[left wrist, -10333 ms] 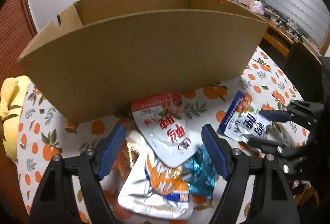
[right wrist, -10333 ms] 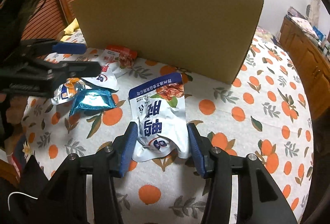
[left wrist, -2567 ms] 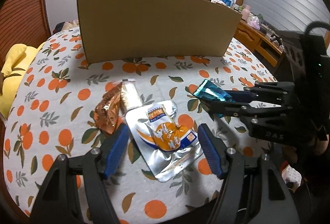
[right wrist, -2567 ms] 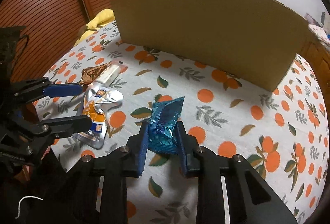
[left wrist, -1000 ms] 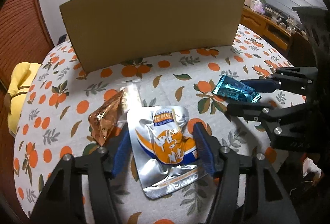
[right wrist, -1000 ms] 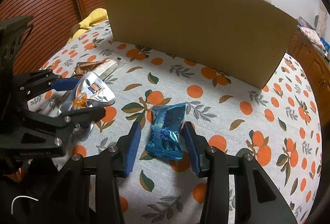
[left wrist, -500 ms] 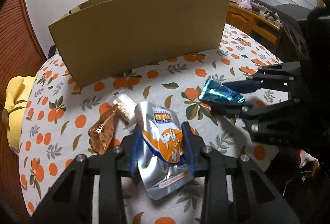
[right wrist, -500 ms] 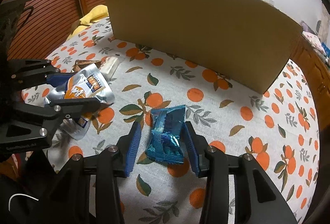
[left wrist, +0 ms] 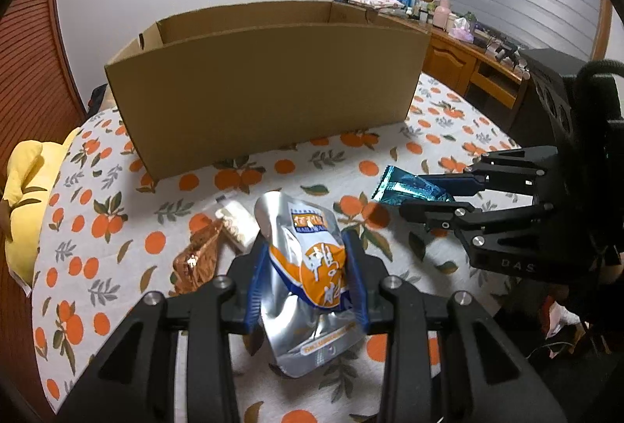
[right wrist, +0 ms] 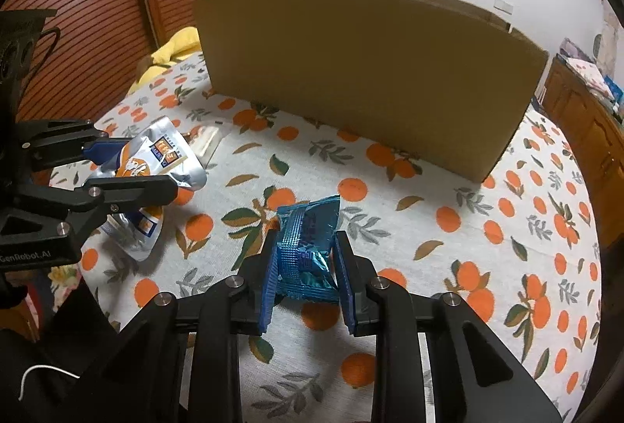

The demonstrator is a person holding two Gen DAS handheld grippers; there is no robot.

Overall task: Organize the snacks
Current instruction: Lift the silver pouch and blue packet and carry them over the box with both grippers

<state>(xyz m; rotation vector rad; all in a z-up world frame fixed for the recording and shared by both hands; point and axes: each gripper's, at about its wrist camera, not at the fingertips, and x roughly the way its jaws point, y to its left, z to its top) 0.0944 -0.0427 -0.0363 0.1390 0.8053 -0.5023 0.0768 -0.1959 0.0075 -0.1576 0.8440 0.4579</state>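
Far left, a yellow plush thing sits at the edge of the table, which wears a white cloth printed with oranges and leaves. Next along, a crinkled copper-brown foil packet lies flat on the cloth, touching a small clear-wrapped pale snack just beyond it.

Left gripper: jaws just closed in, blue pads now clamped on both sides of a silver pouch. The pouch is shiny foil with an orange and blue panel, a small blue label up top and white characters. It is buckled between the pads, with top and bottom ends sticking out. In the right wrist view it hangs clear of the cloth.

Behind, mid-table, is an open cardboard box, plain brown with its long wall facing the grippers. Inside not visible.

Right gripper: jaws also just closed in, pinching a teal packet. This is metallic blue-teal foil with a crimped ribbed seam, squashed and creased, upper end poking past the fingertips. It looks just off the cloth, can't be sure.

Far right, a wooden cabinet with clutter on top.
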